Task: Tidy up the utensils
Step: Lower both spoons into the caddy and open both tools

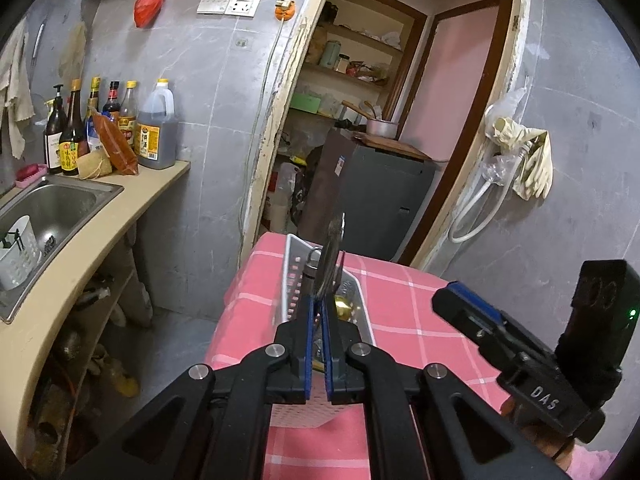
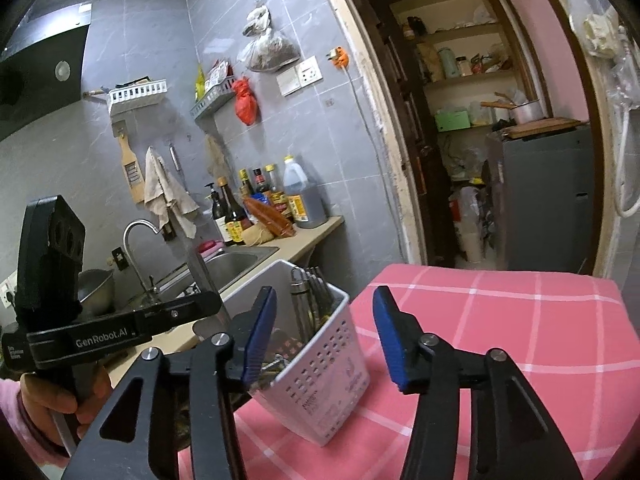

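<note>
The white perforated plastic utensil caddy (image 2: 320, 364) stands upright on the pink checked tablecloth (image 2: 500, 320) near the table's corner closest to the sink. It already holds a bunch of dark metal utensils with loop-ended handles (image 2: 310, 302) standing against its far wall, and something brass-coloured (image 1: 343, 307) lies lower inside, too hidden to name.

Over the caddy's open top, the left gripper (image 1: 318, 300) has its blue-padded jaws closed on a flat grey metal blade (image 1: 334, 248), held edge-on and pointing up; it looks like a knife or cleaver, but its handle end is hidden, so I cannot tell exactly what it is. From the right wrist view the same flat metal piece (image 2: 206, 276) rises behind the left tool's black body, just beside the caddy's rim.

The right gripper (image 2: 324, 332) hangs just on the near side of the caddy with its jaws parted and nothing between the pads; the caddy's wall shows through the gap.

As a judgement, the sorting is well under way: several pieces are already stood in the caddy, one is in hand above it and not yet set down, and the visible cloth carries no loose utensils. What remains appears to be lowering the blade in among the others and letting go.

Further off, the steel sink (image 1: 52, 208) in the beige counter holds a second white slotted holder (image 1: 18, 254), and sauce bottles (image 1: 104, 128) crowd the counter's end.
</note>
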`<state>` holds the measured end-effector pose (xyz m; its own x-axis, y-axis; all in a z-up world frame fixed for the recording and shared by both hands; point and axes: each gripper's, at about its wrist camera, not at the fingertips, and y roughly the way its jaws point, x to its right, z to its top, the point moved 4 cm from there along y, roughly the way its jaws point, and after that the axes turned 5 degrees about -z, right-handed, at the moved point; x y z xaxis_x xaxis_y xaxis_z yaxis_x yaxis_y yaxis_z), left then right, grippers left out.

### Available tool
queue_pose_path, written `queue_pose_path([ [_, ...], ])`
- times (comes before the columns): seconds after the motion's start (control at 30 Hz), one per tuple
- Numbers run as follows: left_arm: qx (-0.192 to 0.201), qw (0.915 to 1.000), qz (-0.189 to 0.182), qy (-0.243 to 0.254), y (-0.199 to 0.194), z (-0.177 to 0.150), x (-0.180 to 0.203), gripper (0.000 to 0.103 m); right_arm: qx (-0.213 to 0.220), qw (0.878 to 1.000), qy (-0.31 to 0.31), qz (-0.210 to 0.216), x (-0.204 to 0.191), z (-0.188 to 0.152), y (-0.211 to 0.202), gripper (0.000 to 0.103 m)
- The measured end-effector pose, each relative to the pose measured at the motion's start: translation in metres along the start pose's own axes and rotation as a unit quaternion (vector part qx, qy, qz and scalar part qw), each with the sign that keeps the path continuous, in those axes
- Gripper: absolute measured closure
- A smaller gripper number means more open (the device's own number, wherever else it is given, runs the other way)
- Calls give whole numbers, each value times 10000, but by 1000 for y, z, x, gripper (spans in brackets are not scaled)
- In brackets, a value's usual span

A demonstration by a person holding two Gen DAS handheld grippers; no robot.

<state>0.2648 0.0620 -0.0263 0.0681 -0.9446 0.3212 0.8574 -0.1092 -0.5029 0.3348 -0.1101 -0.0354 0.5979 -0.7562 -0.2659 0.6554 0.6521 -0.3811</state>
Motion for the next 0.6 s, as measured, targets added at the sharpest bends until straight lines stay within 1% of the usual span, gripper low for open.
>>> queue_pose_path([
  [0.13,23,10000,63,56,-1,-3,6,96,32,10000,44,-83,8,4,-12,51],
  [0.23,30,9999,149,20,-3,-4,10,88,56,9999,48,-149,13,7,-21,48],
  [0.3,95,9998,172,-34,-7,-5,12,78,101,9998,50,-188,15,9,-28,45],
  [0.33,146,9997,188,-33,-10,-5,14,75,117,9997,58,-201,17,10,-31,45],
  [0.4,236,9994,271,24,-16,-4,19,61,154,9995,91,-243,20,11,-39,41],
  [0.43,287,9991,309,60,-19,-4,21,57,177,9995,88,-264,21,12,-44,39],
  [0.5,411,9983,385,154,-27,-4,27,45,204,9992,65,-332,24,13,-51,37],
  [0.53,452,9980,401,188,-30,-4,30,42,213,9990,58,-377,25,14,-55,36],
  [0.57,491,9976,423,224,-33,-3,32,35,225,9988,61,-433,26,15,-59,35],
  [0.6,531,9973,447,255,-37,-4,35,27,236,9984,71,-503,28,15,-63,31],
])
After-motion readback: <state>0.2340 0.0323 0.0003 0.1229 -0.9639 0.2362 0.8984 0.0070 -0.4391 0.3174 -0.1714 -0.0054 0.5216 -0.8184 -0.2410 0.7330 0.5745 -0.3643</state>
